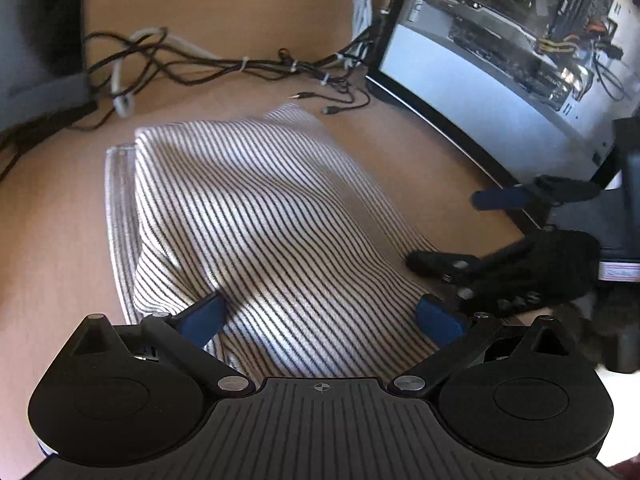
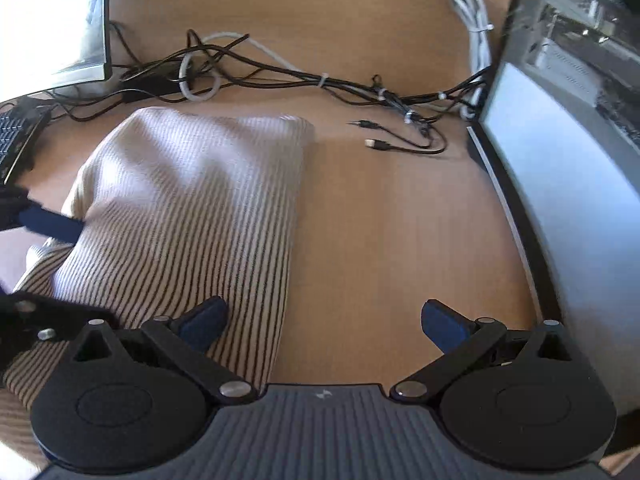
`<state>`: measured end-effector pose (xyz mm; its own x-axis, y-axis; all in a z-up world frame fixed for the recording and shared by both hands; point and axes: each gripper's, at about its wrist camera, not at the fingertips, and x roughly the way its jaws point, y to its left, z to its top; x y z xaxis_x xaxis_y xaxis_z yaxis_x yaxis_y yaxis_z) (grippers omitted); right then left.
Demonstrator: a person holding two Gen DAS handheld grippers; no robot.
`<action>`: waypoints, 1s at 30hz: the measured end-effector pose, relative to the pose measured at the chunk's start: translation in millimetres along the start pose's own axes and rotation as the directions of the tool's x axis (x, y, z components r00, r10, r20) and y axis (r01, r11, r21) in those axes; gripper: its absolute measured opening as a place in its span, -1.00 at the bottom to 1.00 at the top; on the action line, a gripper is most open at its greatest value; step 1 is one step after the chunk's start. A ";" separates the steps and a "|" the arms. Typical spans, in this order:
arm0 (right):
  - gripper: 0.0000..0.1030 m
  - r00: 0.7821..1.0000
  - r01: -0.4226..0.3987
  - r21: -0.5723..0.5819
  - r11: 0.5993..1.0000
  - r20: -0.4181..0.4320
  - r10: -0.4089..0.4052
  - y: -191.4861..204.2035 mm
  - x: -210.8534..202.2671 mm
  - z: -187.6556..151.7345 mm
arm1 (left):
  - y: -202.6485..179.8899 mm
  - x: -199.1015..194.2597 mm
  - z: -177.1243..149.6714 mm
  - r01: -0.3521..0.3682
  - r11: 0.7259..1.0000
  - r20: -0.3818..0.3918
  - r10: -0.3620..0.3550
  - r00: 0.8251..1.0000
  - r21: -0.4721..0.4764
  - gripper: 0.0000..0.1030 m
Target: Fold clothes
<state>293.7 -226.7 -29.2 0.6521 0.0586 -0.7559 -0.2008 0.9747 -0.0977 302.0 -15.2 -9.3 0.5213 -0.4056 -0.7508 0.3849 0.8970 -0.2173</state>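
A white garment with thin dark stripes (image 1: 256, 208) lies folded into a thick rectangle on the wooden desk (image 1: 52, 240). My left gripper (image 1: 322, 318) is open wide just over its near end, with cloth lying between the blue fingertips (image 1: 204, 316). In the right wrist view the same garment (image 2: 192, 208) fills the left half. My right gripper (image 2: 324, 322) is open at its right edge, with the left fingertip (image 2: 204, 320) over the cloth and the other over bare wood. The right gripper (image 1: 500, 240) shows at the right of the left wrist view.
A tangle of black and white cables (image 2: 280, 76) lies behind the garment, with loose plugs (image 2: 376, 144) on the wood. A glass-sided computer case (image 2: 568, 152) stands along the right. A monitor (image 2: 56, 20) and a keyboard (image 2: 16, 140) are at the far left.
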 end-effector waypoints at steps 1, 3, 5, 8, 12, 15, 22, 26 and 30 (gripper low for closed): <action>1.00 1.000 -0.004 -0.002 1.000 0.010 0.004 -0.2 -9.3 -0.7 | -1.3 -1.3 2.1 -0.011 1.000 -0.002 0.011 1.000 -0.003 1.00; 1.00 1.000 -0.013 -0.005 1.000 0.028 0.013 -0.6 -27.8 -2.5 | -3.3 -12.5 1.0 -0.031 1.000 0.007 0.031 0.999 -0.007 1.00; 1.00 0.999 -0.038 -0.007 0.999 0.016 0.038 -0.3 -41.7 -16.3 | -8.2 -26.5 -5.2 -0.053 0.998 0.026 0.053 0.998 0.016 1.00; 1.00 0.997 -0.073 -0.010 0.997 -0.003 0.073 0.2 -62.0 -37.2 | -13.8 -36.5 -21.1 -0.087 0.994 0.011 0.087 0.996 0.068 1.00; 1.00 0.998 -0.056 -0.011 0.998 -0.040 0.056 2.6 -59.1 -55.9 | -19.9 -46.2 -38.2 -0.134 0.980 -0.010 0.137 0.990 0.145 1.00; 0.69 0.990 -0.143 -0.138 0.980 -0.005 0.143 12.9 -80.3 -43.0 | -9.3 -62.9 -39.7 -0.150 0.983 0.010 0.149 0.989 0.108 1.00; 0.69 0.921 -0.382 -0.408 0.829 -0.099 0.376 61.1 -104.0 -46.3 | 22.3 -89.5 -43.5 -0.214 0.976 0.055 0.216 0.975 -0.037 1.00; 0.88 0.937 -0.340 -0.561 0.755 -0.137 0.320 91.2 -93.9 -68.3 | 25.9 -103.1 -49.6 -0.201 0.978 0.087 0.205 0.975 -0.054 1.00; 0.85 0.960 -0.267 -0.629 0.730 -0.106 0.259 102.8 -83.3 -75.9 | 21.9 -109.4 -63.7 -0.171 0.985 0.084 0.172 0.982 -0.015 1.00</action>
<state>163.2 -147.7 -25.4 0.4964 0.2858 -0.8197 -0.7803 0.5606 -0.2770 204.9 60.0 28.4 0.6417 -0.2587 -0.7220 0.2787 0.9557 -0.0947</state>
